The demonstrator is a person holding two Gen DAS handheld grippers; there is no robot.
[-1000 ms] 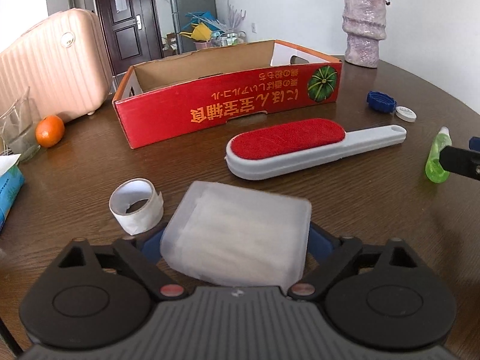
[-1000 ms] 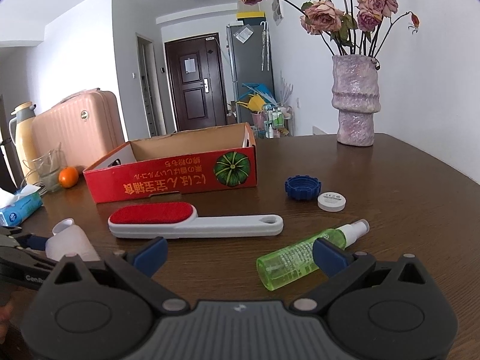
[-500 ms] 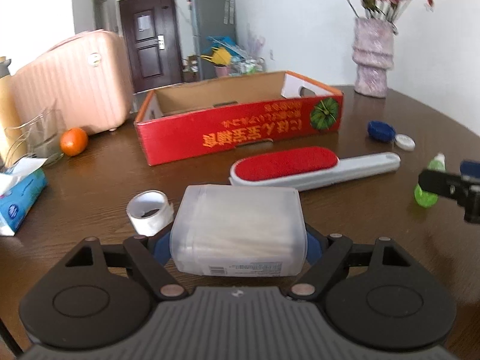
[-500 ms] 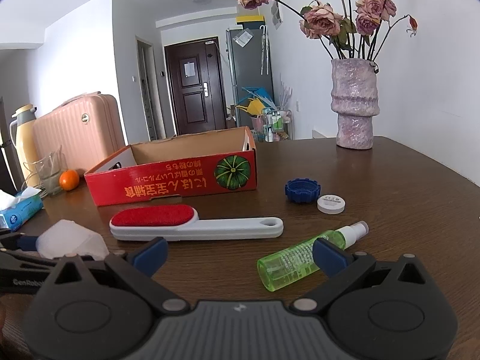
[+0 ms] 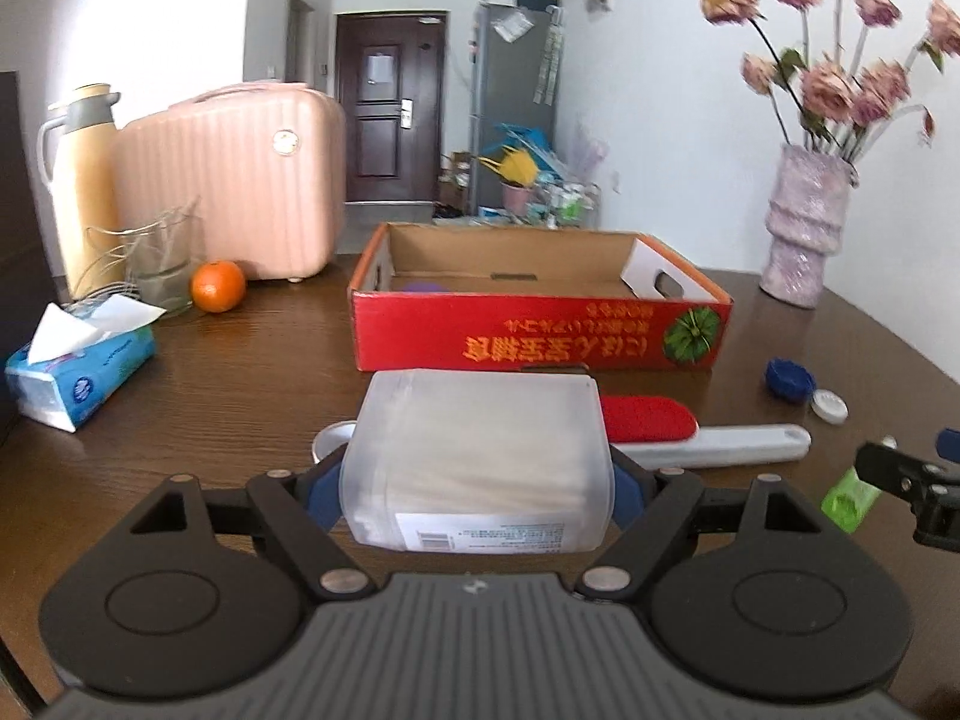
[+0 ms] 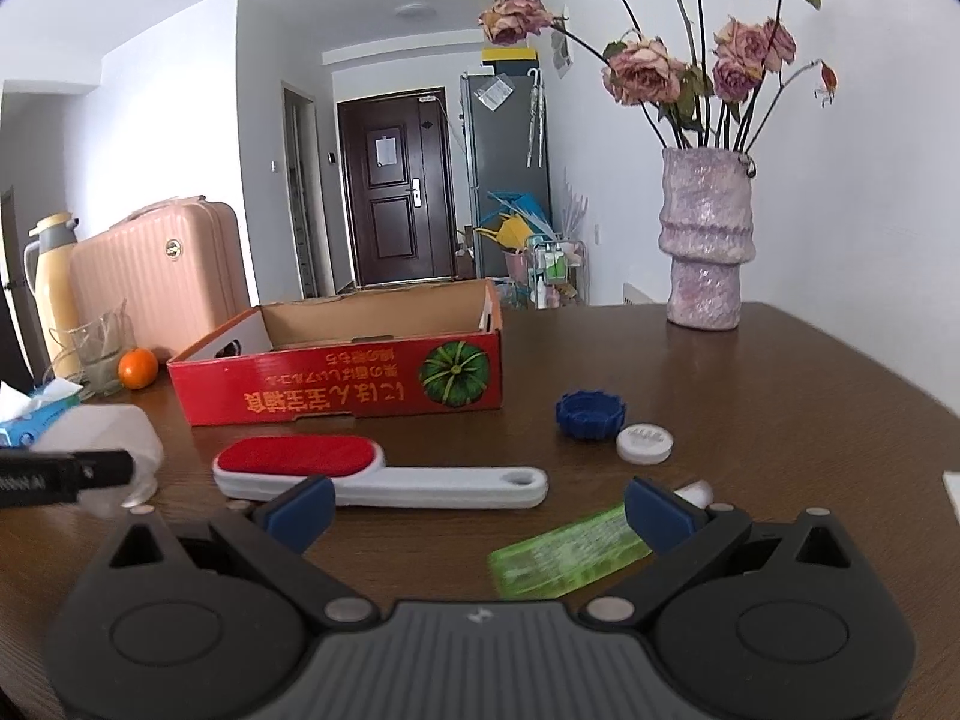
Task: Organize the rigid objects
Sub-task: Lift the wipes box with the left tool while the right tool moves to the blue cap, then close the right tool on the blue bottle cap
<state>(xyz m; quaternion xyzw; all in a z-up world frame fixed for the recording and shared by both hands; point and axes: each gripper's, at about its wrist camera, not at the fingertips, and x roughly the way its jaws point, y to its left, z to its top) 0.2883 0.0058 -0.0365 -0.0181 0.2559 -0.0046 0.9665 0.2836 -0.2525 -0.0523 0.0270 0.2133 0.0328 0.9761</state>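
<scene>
Behind the plastic box [image 5: 480,450] clenched in the left tool [image 5: 477,489], tape roll mostly hidden.

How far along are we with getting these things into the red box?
Early. Done: only a purple item shows inside the red cardboard box. In hand: the left gripper is clamped on the translucent plastic box, held above the table. Left: the lint brush, blue cap, white lid, tape roll and green spray bottle, which lies by the open right gripper.
</scene>
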